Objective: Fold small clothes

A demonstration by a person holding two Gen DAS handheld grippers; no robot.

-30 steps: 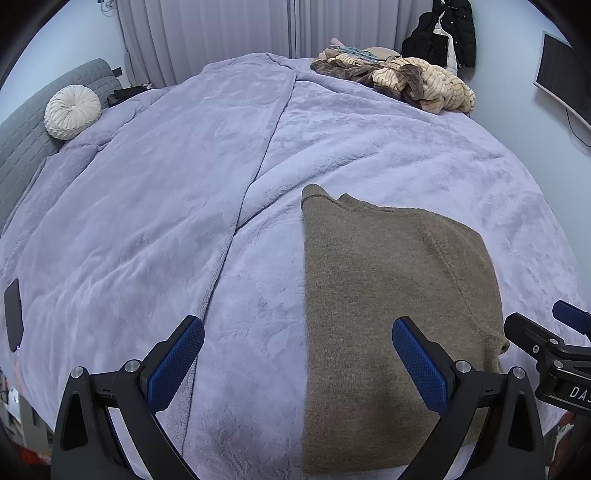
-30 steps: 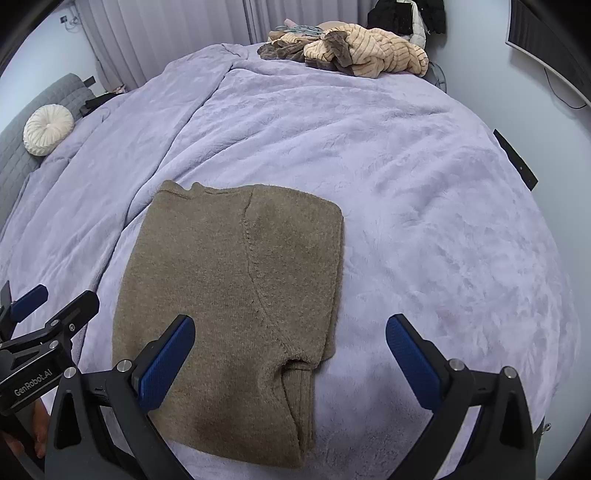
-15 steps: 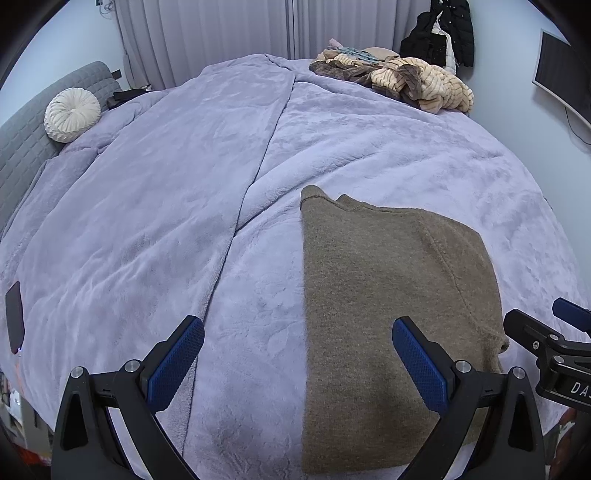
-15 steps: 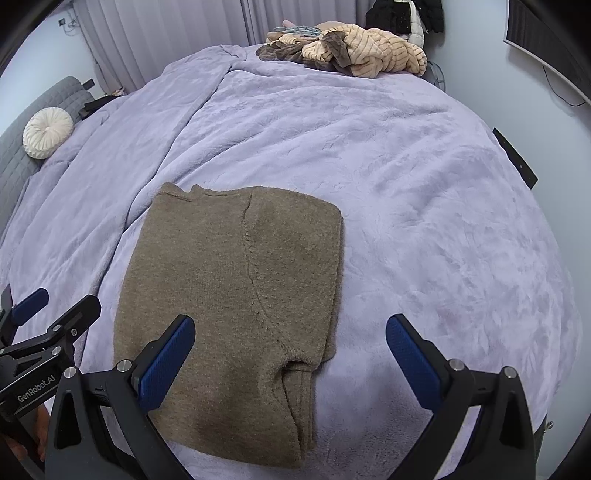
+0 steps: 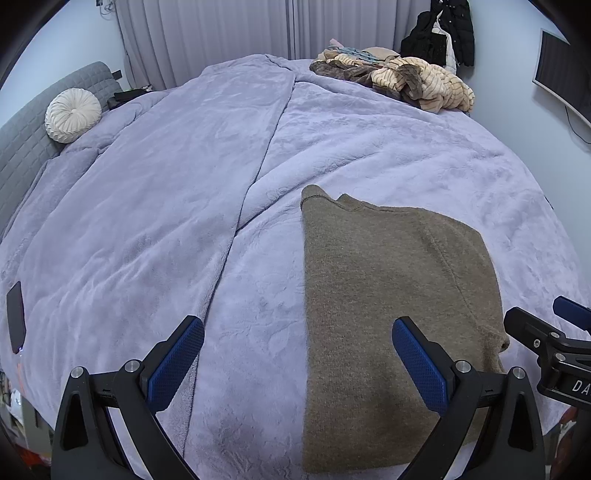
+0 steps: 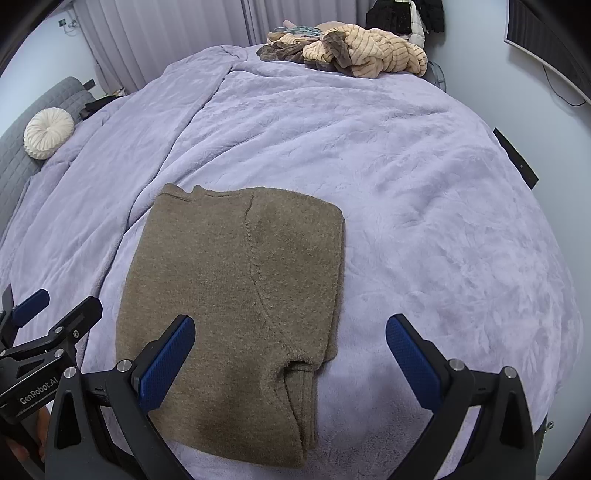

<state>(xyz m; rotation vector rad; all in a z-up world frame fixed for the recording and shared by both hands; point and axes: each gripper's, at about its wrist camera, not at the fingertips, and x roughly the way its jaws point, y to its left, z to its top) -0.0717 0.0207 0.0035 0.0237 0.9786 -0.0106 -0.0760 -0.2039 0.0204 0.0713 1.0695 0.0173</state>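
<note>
right wrist view: brown sweater [image 6: 236,295] lies lengthwise toward bed's [image 6: 406,184] near edge, under both spread-wide, empty grippers; right gripper [image 6: 290,354] looks nearer.

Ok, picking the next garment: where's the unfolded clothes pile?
The clothes pile sits at the bed's far edge, right of centre in both views, near the curtains.
</note>
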